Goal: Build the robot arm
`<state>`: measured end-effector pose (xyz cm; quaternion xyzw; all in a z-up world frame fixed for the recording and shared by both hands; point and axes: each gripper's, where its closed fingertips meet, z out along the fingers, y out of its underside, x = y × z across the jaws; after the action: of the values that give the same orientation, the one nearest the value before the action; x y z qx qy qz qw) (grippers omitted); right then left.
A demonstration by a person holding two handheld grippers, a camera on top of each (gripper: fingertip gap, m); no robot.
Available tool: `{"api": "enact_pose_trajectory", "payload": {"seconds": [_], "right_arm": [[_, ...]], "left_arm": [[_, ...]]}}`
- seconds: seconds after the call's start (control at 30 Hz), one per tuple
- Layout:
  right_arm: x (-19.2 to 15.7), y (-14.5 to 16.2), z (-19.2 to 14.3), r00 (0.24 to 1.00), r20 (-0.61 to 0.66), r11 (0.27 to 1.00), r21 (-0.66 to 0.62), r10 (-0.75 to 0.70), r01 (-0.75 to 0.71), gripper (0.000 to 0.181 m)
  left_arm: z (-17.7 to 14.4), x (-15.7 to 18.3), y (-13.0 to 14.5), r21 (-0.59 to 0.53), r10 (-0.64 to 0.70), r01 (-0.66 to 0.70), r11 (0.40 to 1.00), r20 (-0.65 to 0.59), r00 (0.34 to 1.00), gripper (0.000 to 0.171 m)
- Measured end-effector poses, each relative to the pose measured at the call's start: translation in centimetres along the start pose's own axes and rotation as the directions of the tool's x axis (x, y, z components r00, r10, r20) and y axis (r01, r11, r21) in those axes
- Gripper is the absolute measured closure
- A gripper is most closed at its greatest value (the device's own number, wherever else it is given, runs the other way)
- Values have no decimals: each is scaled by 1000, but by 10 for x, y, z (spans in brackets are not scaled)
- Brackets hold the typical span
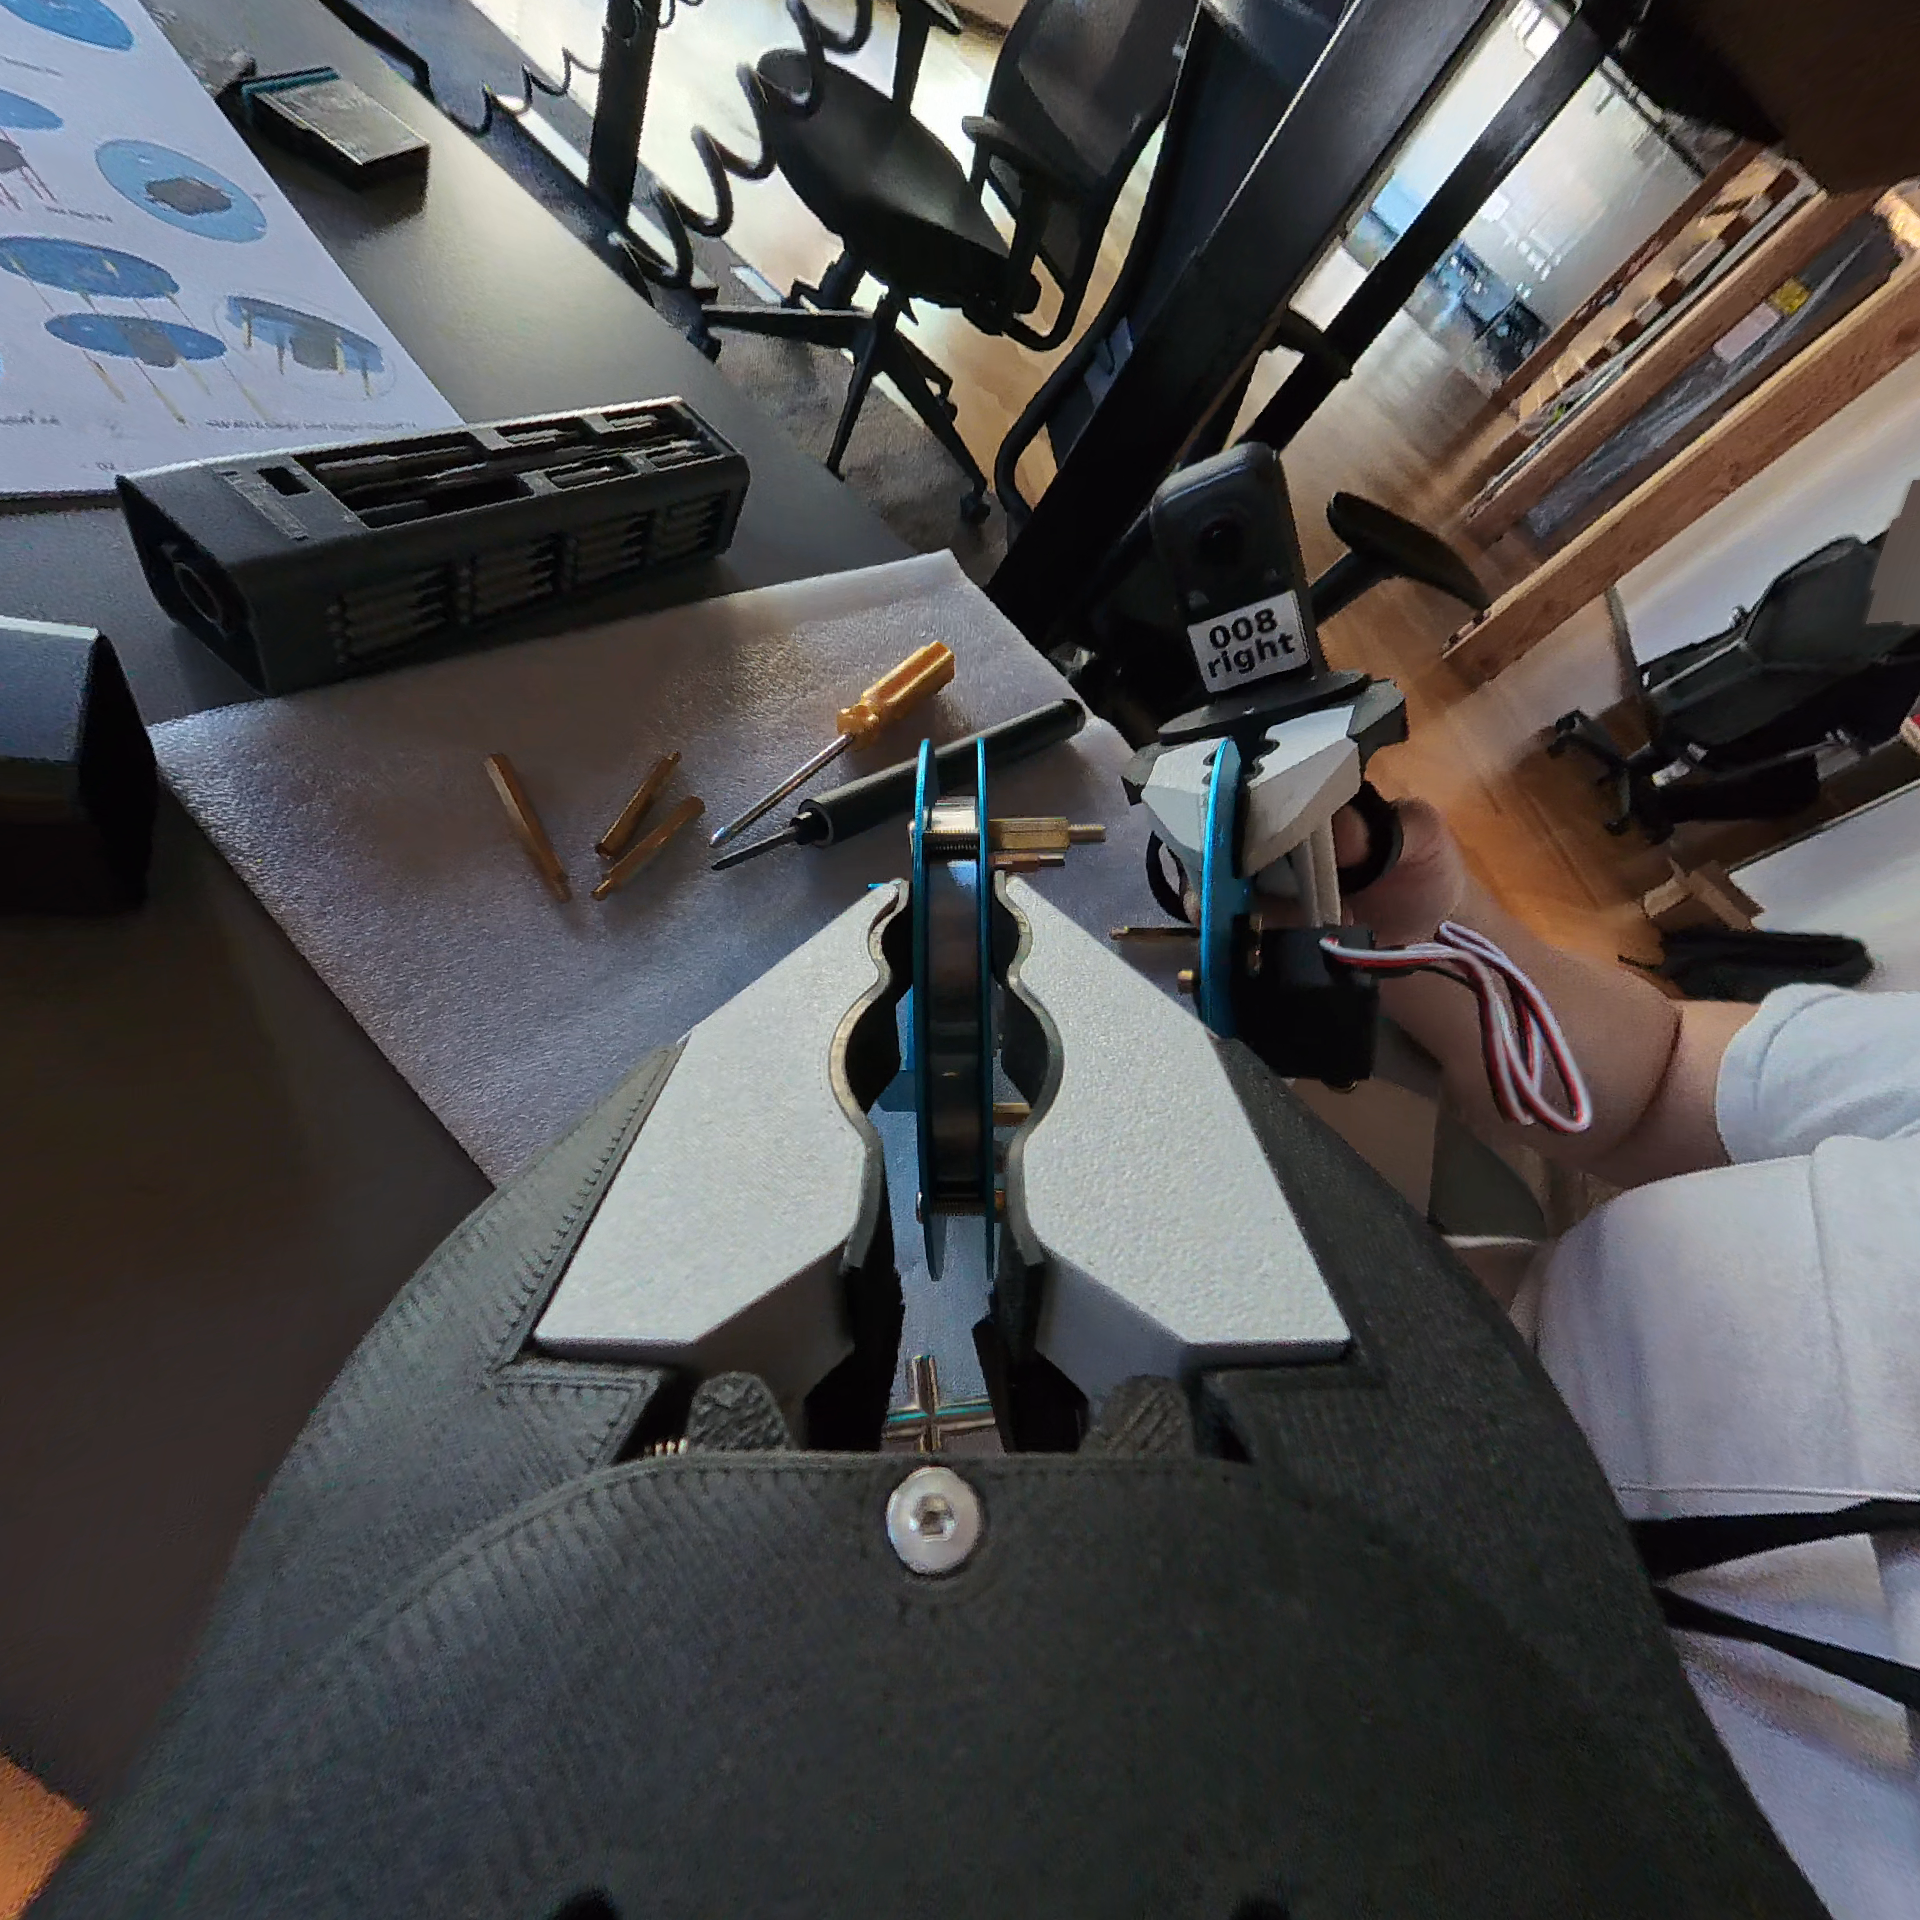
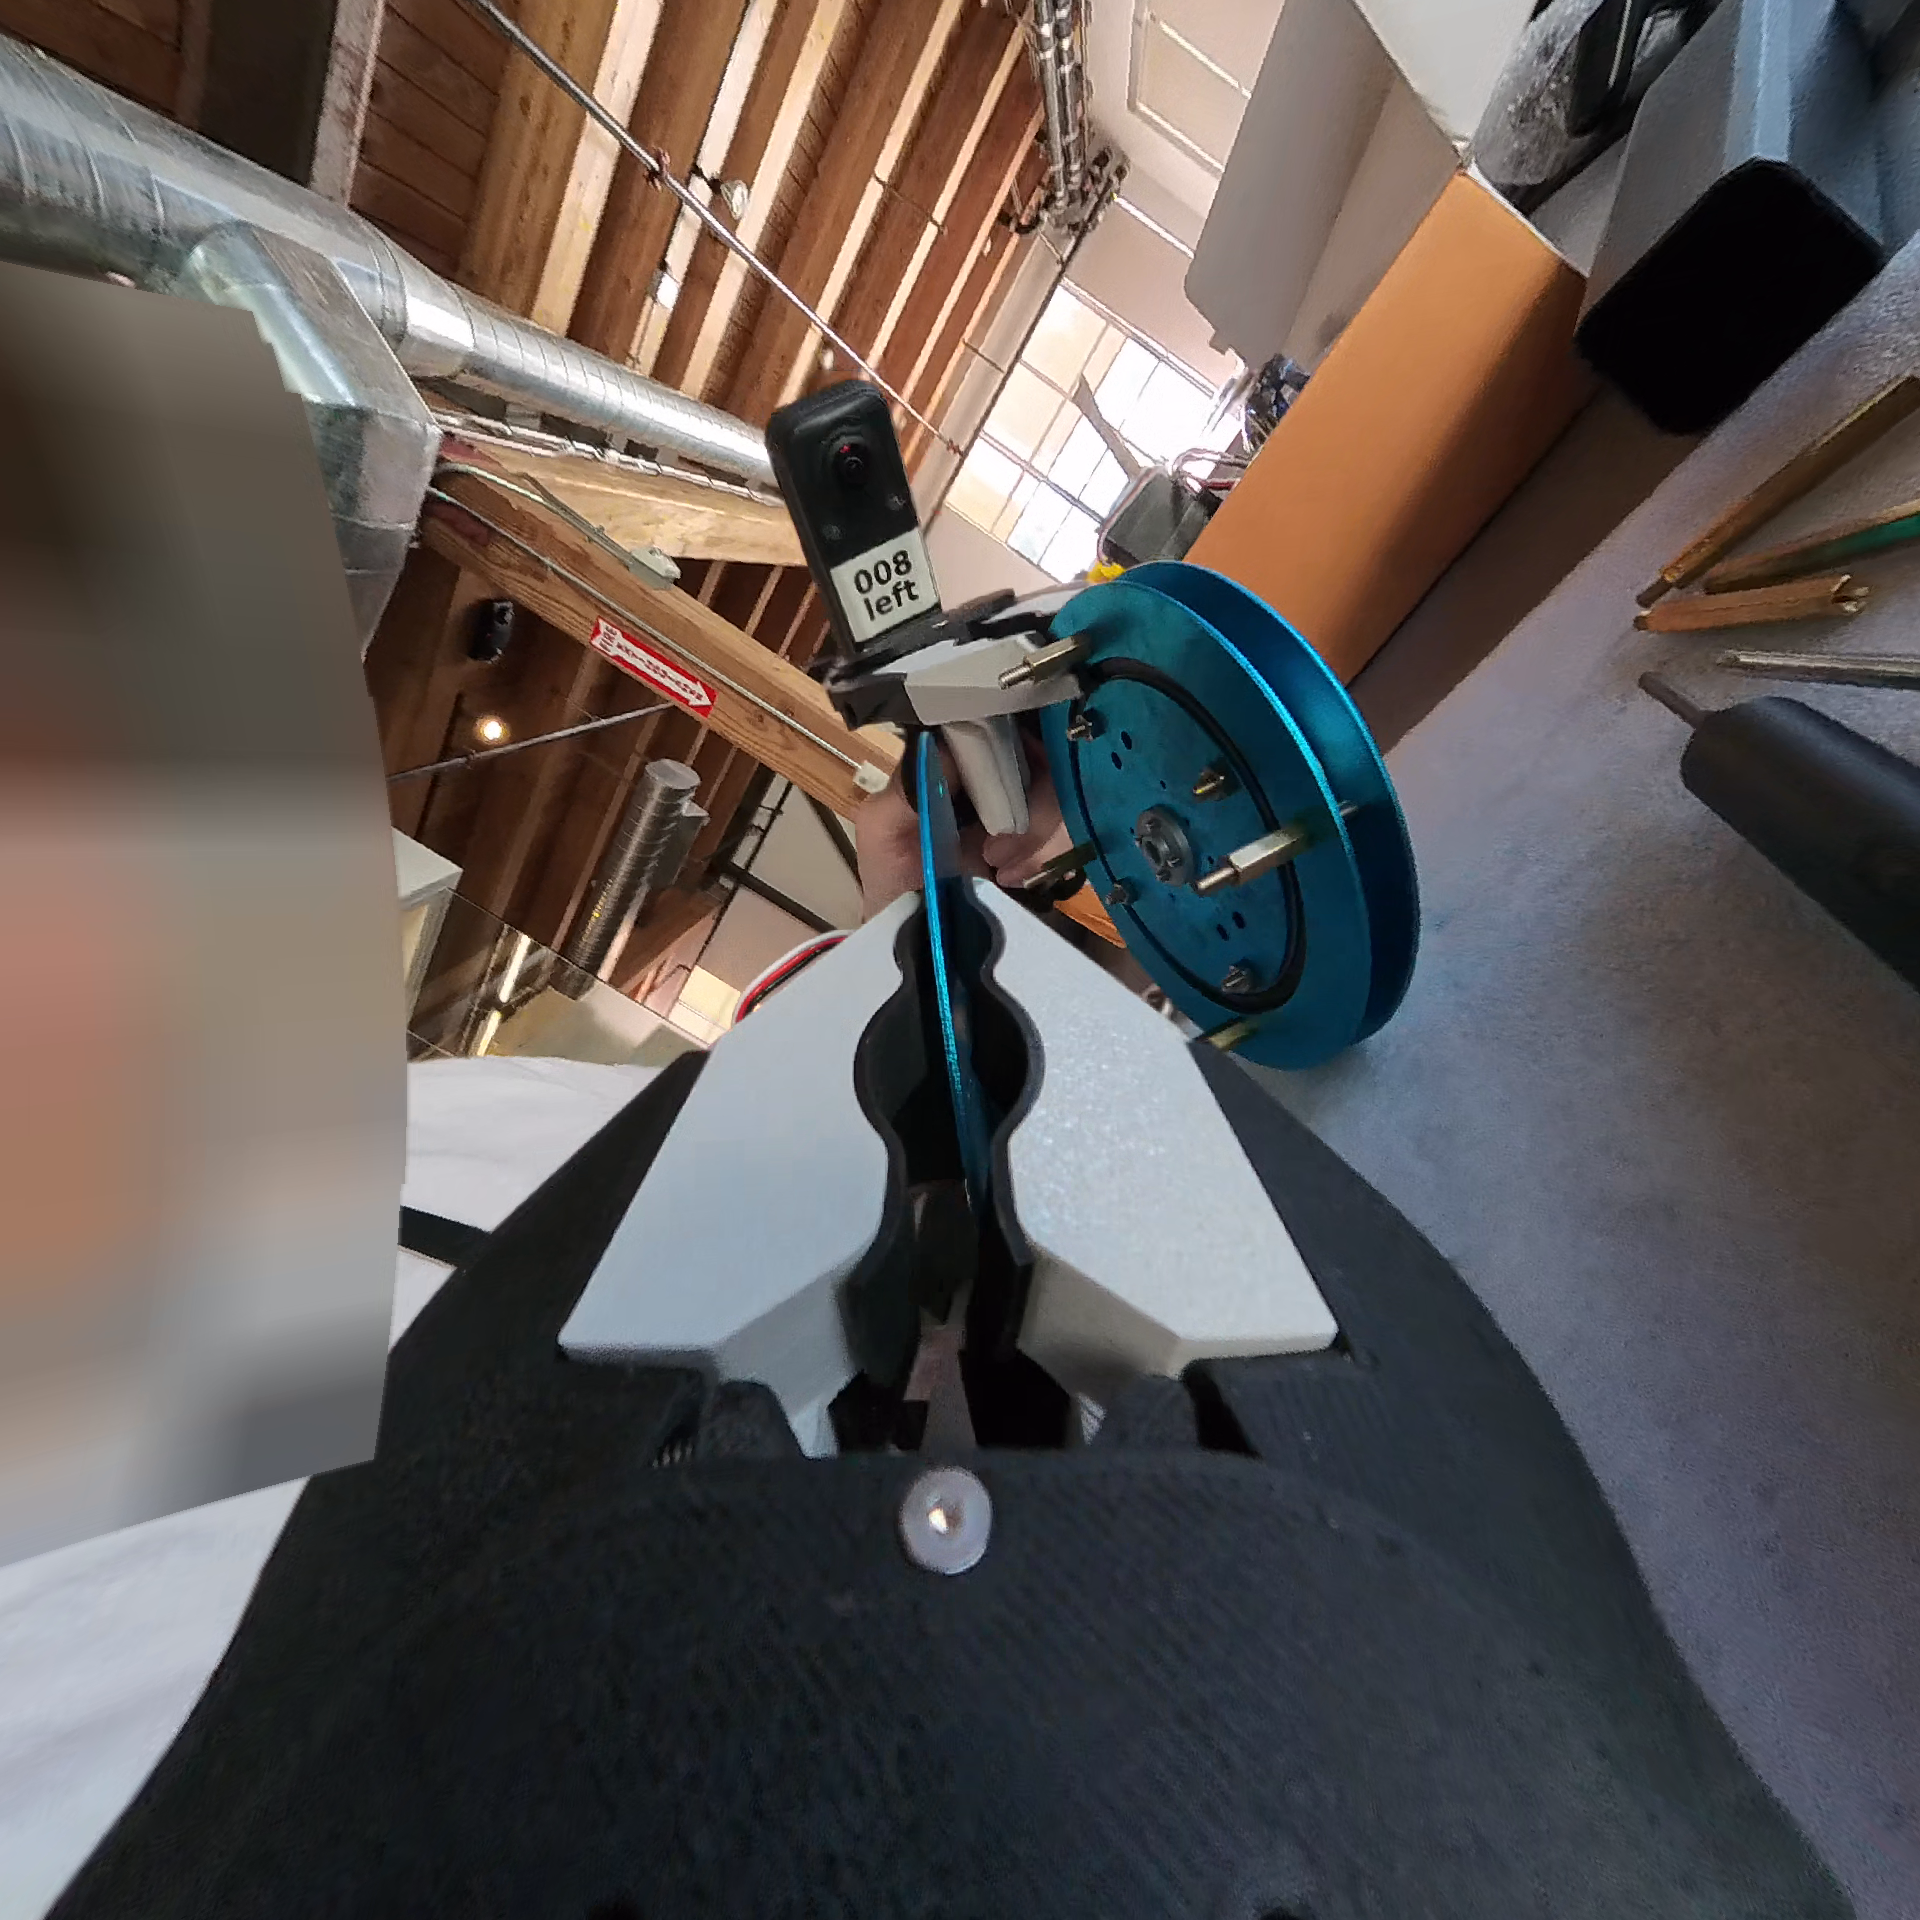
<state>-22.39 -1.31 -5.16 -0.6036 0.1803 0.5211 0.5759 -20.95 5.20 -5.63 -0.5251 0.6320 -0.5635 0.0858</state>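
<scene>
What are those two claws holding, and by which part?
The left gripper clamps a double-disc blue wheel by its rim. The right gripper pinches a single blue disc, carrying a black wired block, by its edge.

The double-disc wheel (image 1: 951,977) is anodised blue around a black tyre; the single disc (image 1: 1216,883) is the same blue; its servo (image 1: 1304,997) is black, with red, white and black wires (image 1: 1507,1029); the standoffs (image 1: 634,826) are brass-gold; one screwdriver (image 1: 852,732) has an amber handle; the mat (image 1: 416,883) is textured grey; both grippers' fingers (image 1: 727,1174) are pale grey on ribbed black bodies.
</scene>
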Motion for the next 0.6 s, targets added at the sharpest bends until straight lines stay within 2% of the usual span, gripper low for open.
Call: {"api": "enact_pose_trajectory", "payload": {"seconds": [0.17, 0.3, 0.4, 0.6], "right_arm": [[0, -3, 3, 988, -51, 987, -75, -145, 141, 181], [-4, -10, 7, 963, -35, 956, -135, -267, 261, 181], [-5, -7, 15, 969, 21, 949, -197, -247, 246, 181], [6, -7, 26, 983, 46, 954, -236, -179, 184, 181]], "left_arm": [[-3, -3, 0, 61, -33, 33, 998, -13, 999, 160], [-4, -4, 0, 87, -47, 49, 995, -25, 999, 160], [-5, -4, 0, 93, -34, 36, 995, -26, 999, 160], [-5, -3, -1, 106, -25, 28, 994, -30, 999, 160]]}}
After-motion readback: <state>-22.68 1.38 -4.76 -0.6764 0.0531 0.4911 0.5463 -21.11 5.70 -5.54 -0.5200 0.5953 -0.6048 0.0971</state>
